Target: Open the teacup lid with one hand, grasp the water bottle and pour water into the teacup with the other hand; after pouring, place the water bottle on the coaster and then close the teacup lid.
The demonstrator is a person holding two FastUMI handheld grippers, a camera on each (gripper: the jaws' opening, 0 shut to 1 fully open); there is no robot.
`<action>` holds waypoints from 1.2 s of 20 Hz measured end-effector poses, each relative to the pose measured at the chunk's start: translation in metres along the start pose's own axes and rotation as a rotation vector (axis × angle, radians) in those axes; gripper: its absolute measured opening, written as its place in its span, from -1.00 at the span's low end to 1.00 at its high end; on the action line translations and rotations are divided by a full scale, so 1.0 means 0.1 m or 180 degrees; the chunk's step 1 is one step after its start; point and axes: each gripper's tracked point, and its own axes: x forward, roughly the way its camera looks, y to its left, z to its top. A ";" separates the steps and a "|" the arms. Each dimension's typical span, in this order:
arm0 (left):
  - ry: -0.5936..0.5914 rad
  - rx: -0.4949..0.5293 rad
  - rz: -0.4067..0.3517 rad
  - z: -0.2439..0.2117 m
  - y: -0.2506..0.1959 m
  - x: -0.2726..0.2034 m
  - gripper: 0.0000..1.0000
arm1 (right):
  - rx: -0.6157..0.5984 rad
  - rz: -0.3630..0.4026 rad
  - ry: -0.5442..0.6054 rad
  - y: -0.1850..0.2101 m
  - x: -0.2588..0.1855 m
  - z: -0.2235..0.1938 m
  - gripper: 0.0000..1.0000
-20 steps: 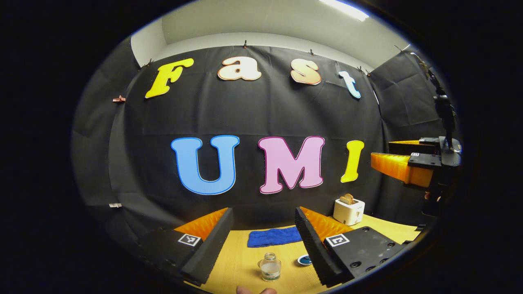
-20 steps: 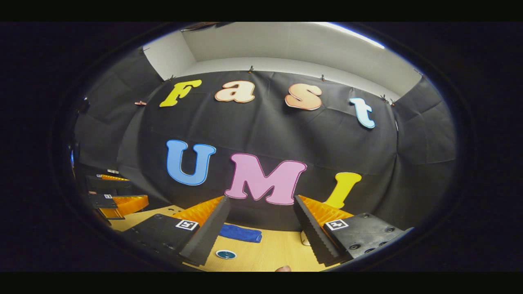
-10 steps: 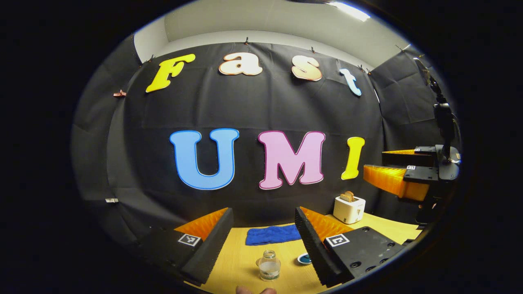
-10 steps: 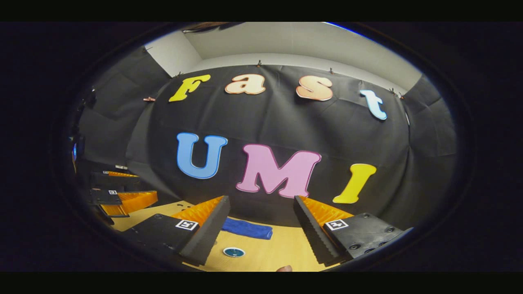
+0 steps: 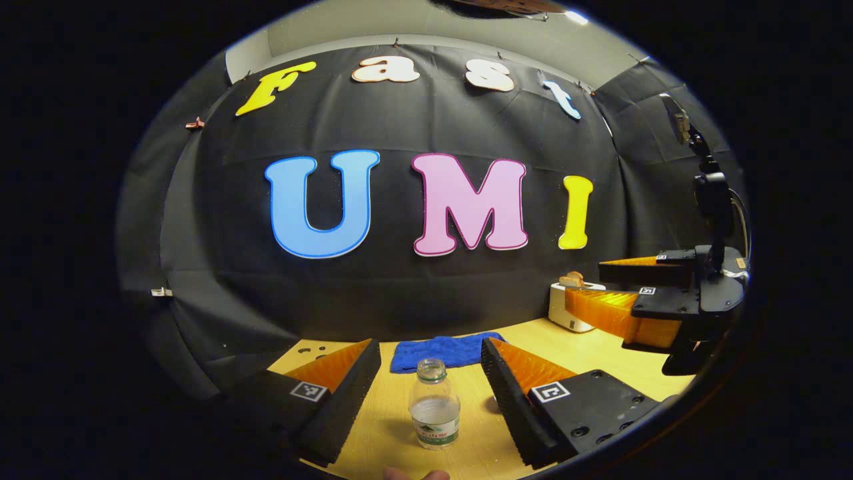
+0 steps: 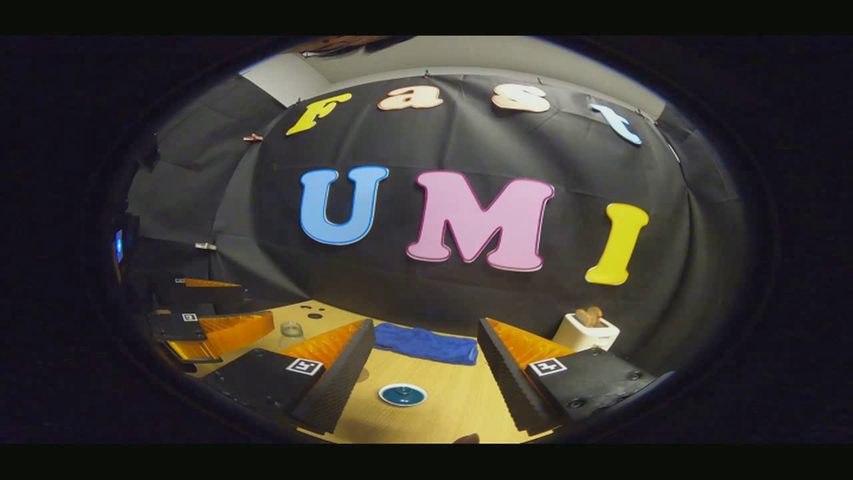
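In the left gripper view, the left gripper (image 5: 430,400) hangs above the wooden worktop (image 5: 586,353) with its two fingers spread wide apart and nothing between them touching either one. The water bottle (image 5: 434,405) stands upright on the worktop in the gap between the fingers, capless at the neck and partly filled; it is closer to neither finger in any clear way and is free of both. Behind the bottle a blue cloth (image 5: 440,351) lies flat near the booth wall. To the right stands a white toaster (image 5: 572,308) with bread in its slot, partly covered by the right gripper (image 5: 603,293), which hovers in the air at that side with its fingers apart and empty.

In the right gripper view, the right gripper (image 6: 420,387) is also spread open, holding nothing. On the worktop (image 6: 453,407) between its fingers lies a small round teal coaster (image 6: 402,395), bare and clear of both fingers. The blue cloth (image 6: 426,344) lies just beyond it, and the toaster (image 6: 586,331) sits behind the right-hand finger. At the far left the left gripper (image 6: 220,313) shows, open, with the water bottle (image 6: 291,332) just beside it, its lower part hidden behind the near finger. The teacup cannot be made out.
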 end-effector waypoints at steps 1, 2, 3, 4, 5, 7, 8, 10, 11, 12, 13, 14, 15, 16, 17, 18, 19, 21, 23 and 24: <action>0.0029 0.0009 0.0012 -0.15 0.00 0.04 0.90 | -0.0002 0.0018 0.0017 0.02 0.06 -0.14 0.92; 0.0053 -0.0003 0.0032 -0.26 0.01 0.08 0.90 | -0.0002 0.0033 0.0033 0.04 0.12 -0.28 0.92; 0.0091 -0.0049 0.0042 -0.40 0.00 0.10 0.91 | 0.0055 0.0085 0.0060 0.07 0.18 -0.48 0.92; 0.0134 -0.0099 0.0049 -0.61 -0.02 0.13 0.91 | 0.0155 0.0139 0.0139 0.10 0.28 -0.75 0.92; 0.0148 -0.0112 0.0060 -0.69 -0.02 0.15 0.92 | 0.0200 0.0165 0.0223 0.11 0.33 -0.94 0.91; 0.0201 -0.0108 0.0072 -0.87 -0.03 0.22 0.92 | 0.0215 0.0199 0.0357 0.13 0.43 -1.23 0.88; 0.0220 -0.0111 0.0077 -0.96 -0.03 0.24 0.92 | 0.0186 0.0213 0.0409 0.13 0.48 -1.35 0.87; 0.0254 -0.0145 0.0072 -1.07 -0.05 0.29 0.92 | 0.0129 0.0253 0.0514 0.13 0.57 -1.57 0.87; 0.0273 -0.0160 0.0068 -1.12 -0.05 0.31 0.92 | 0.0119 0.0279 0.0566 0.14 0.59 -1.67 0.87; 0.0287 -0.0168 0.0068 -1.17 -0.07 0.33 0.92 | 0.0121 0.0302 0.0602 0.14 0.63 -1.74 0.87; 0.0299 -0.0166 0.0072 -1.21 -0.08 0.34 0.92 | 0.0129 0.0317 0.0639 0.14 0.67 -1.81 0.87; 0.0307 -0.0158 0.0084 -1.23 -0.08 0.36 0.92 | 0.0147 0.0331 0.0681 0.14 0.70 -1.87 0.82; 0.0309 -0.0150 0.0087 -1.23 -0.09 0.38 0.92 | 0.0171 0.0354 0.0732 0.15 0.71 -1.94 0.76; 0.0310 -0.0146 0.0086 -1.25 -0.10 0.39 0.92 | 0.0200 0.0389 0.0778 0.17 0.72 -1.99 0.63; 0.0313 -0.0146 0.0086 -1.26 -0.11 0.40 0.92 | 0.0235 0.0442 0.0827 0.22 0.71 -2.04 0.59; 0.0312 -0.0151 0.0086 -1.28 -0.12 0.42 0.92 | 0.0257 0.0472 0.0864 0.25 0.72 -2.08 0.51; 0.0313 -0.0152 0.0088 -1.27 -0.13 0.43 0.92 | 0.0269 0.0496 0.0897 0.27 0.72 -2.12 0.48; 0.0319 -0.0151 0.0107 -1.29 -0.13 0.44 0.92 | 0.0285 0.0550 0.0949 0.32 0.74 -2.17 0.46; 0.0333 -0.0173 0.0120 -1.31 -0.15 0.43 0.92 | 0.0317 0.0580 0.0941 0.34 0.79 -2.17 0.31; 0.0345 -0.0180 0.0129 -1.34 -0.15 0.43 0.92 | 0.0320 0.0579 0.0935 0.33 0.79 -2.17 0.23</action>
